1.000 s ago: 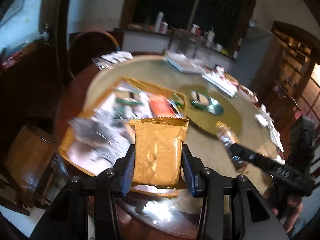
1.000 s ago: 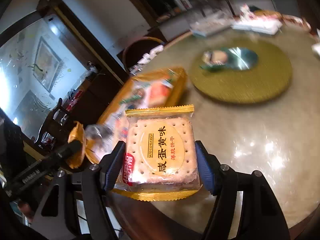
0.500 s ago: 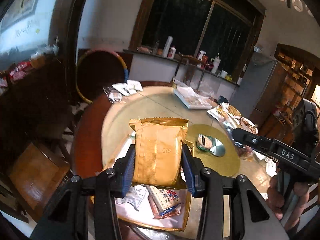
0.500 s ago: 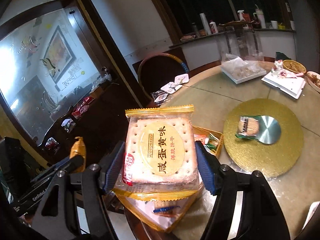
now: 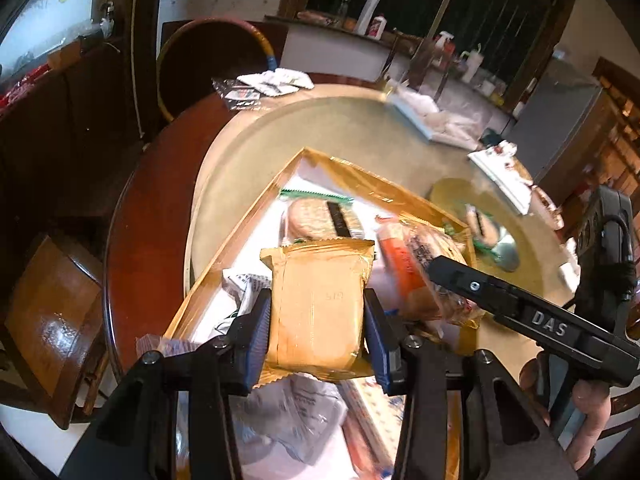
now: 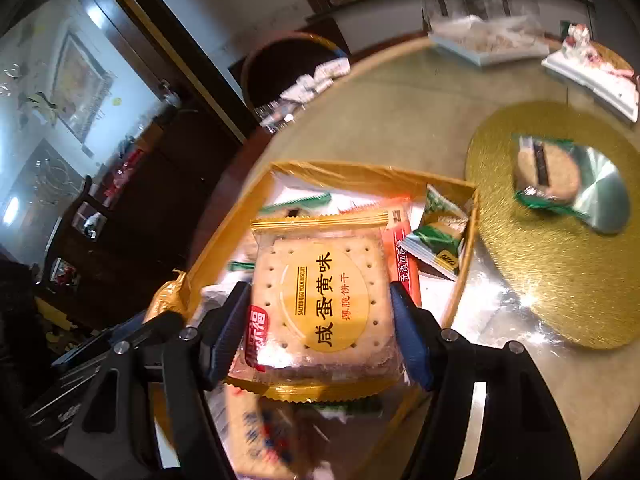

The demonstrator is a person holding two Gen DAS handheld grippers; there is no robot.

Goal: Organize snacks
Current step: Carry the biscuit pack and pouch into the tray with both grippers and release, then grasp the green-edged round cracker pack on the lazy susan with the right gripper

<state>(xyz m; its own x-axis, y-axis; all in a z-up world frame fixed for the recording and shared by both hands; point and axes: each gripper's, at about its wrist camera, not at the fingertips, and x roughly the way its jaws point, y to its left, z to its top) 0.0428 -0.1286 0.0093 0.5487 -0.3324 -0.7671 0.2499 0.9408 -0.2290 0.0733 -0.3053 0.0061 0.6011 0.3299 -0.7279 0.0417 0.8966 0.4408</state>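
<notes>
A gold-wrapped packet (image 5: 318, 304) is clamped between the fingers of the left gripper (image 5: 317, 340), and a salted egg yolk biscuit pack (image 6: 322, 300) is clamped in the right gripper (image 6: 320, 336). Both are held above the gold box (image 5: 240, 236) on the table (image 6: 400, 112), which is already crowded. If both are released together, a collision or a packet sliding over the rim is judged possible.

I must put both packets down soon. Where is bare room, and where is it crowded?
Bare tabletop lies between the box, the gold mat and the far white trays. Most of the mat around its one green packet is free too. The box is crowded with snacks.
</notes>
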